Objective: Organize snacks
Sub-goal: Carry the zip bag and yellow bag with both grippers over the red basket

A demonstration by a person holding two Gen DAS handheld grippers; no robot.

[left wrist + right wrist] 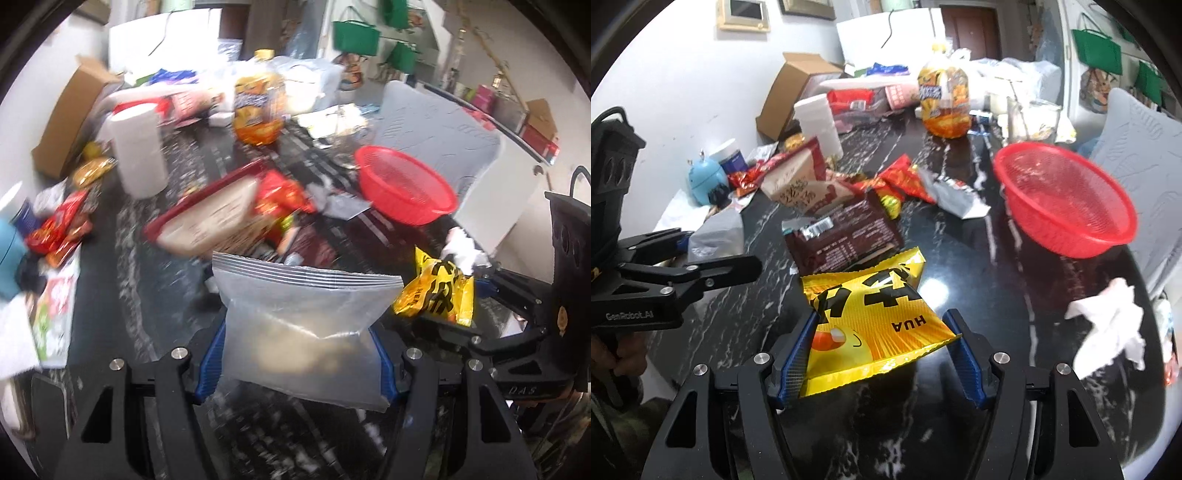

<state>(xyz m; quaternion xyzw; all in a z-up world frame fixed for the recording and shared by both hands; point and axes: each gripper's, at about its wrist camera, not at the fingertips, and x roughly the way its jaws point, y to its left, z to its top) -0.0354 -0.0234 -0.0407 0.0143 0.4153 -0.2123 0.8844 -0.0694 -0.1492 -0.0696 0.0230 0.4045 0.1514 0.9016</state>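
A: Clear plastic, that is what your left gripper [301, 354] holds: a zip bag [303, 325] with something pale inside, pressed between both blue fingers [212, 354] and lifted above the black marble table [166, 280].

B: And my right gripper [882, 350]?

A: Your right gripper grips a yellow snack packet [871, 325] with black characters. The left finger [796, 354] touches the packet's edge and the right one meets its corner, so the packet hangs between them over the table [979, 280].

B: Where is the basket?

A: The red mesh basket [1067, 206] stands on the table, to the right and further away from you, well apart from the packet. I see nothing in it, but the picture is blurred there.

B: What else lies near?

A: Just beyond the yellow packet lies a dark brown packet [846, 236], then a beige box with red trim [801, 184] and red snack packets [905, 177]. A crumpled white tissue [1108, 332] lies at your right. An orange juice bottle [945, 99] stands upright far at the back, and a white cylinder container [820, 122] stands left of it.
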